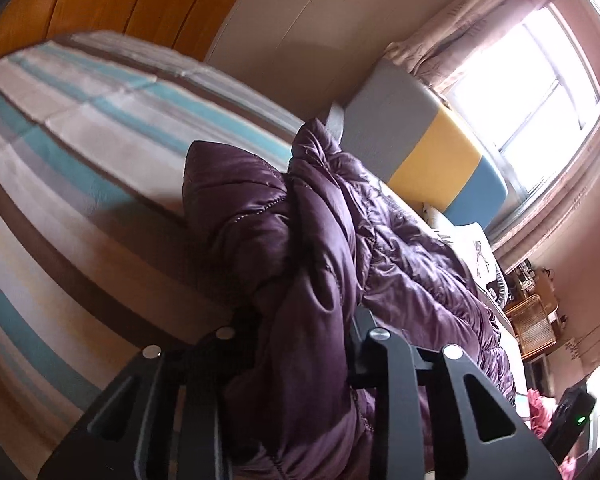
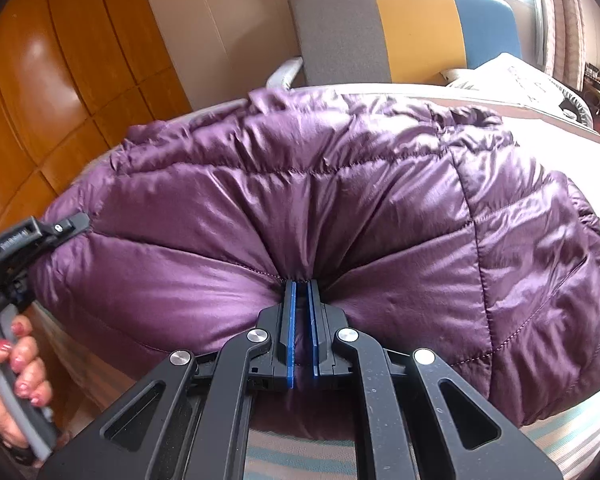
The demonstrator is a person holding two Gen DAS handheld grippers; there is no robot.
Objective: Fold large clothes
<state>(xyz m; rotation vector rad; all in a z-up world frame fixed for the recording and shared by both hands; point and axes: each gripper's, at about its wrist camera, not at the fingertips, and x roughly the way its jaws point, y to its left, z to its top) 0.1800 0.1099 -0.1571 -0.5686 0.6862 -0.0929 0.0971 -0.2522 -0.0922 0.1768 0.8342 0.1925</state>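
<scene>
A purple quilted down jacket lies bunched on a striped bed. My right gripper is shut on a pinch of the jacket's near edge, its blue pads pressed on the fabric. My left gripper shows at the left of the right wrist view, clamped on the jacket's left edge. In the left wrist view the jacket fills the space between the jaws and hides the fingertips of the left gripper.
A grey, yellow and blue headboard stands at the far end of the bed, with a white pillow beside it. A wooden wardrobe is on the left. A bright window and cluttered furniture are on the right.
</scene>
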